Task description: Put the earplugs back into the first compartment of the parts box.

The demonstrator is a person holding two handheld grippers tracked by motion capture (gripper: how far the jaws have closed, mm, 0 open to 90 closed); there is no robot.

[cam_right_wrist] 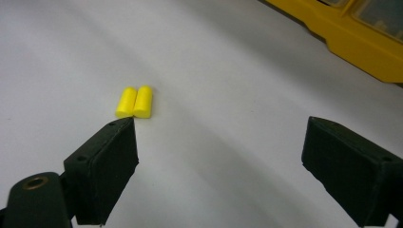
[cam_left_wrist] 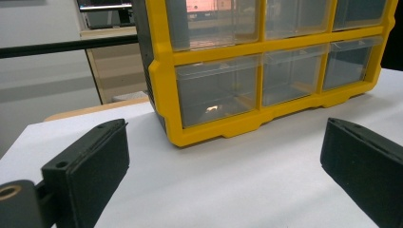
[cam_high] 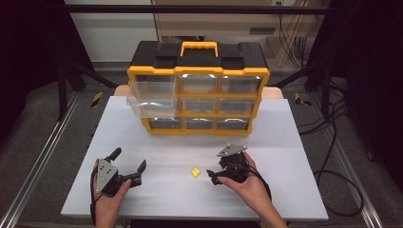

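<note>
Two small yellow cylinders (cam_high: 195, 172) (cam_right_wrist: 135, 102) lie side by side, touching, on the white table (cam_high: 285, 142). My right gripper (cam_high: 214, 172) (cam_right_wrist: 221, 142) points at them from the right with its jaws open. Nothing is between the pads, and the cylinders lie just past the tip of the left jaw in the right gripper view. At the table's front left, my left gripper (cam_high: 129, 159) (cam_left_wrist: 223, 161) is held open and empty, aimed at the yellow and black drawer cabinet (cam_high: 198, 90) (cam_left_wrist: 266, 71).
The cabinet stands at the back middle of the table with three rows of clear drawers. Its top left drawer (cam_high: 151, 95) is pulled out toward me. Cables (cam_high: 332, 156) lie on the floor to the right.
</note>
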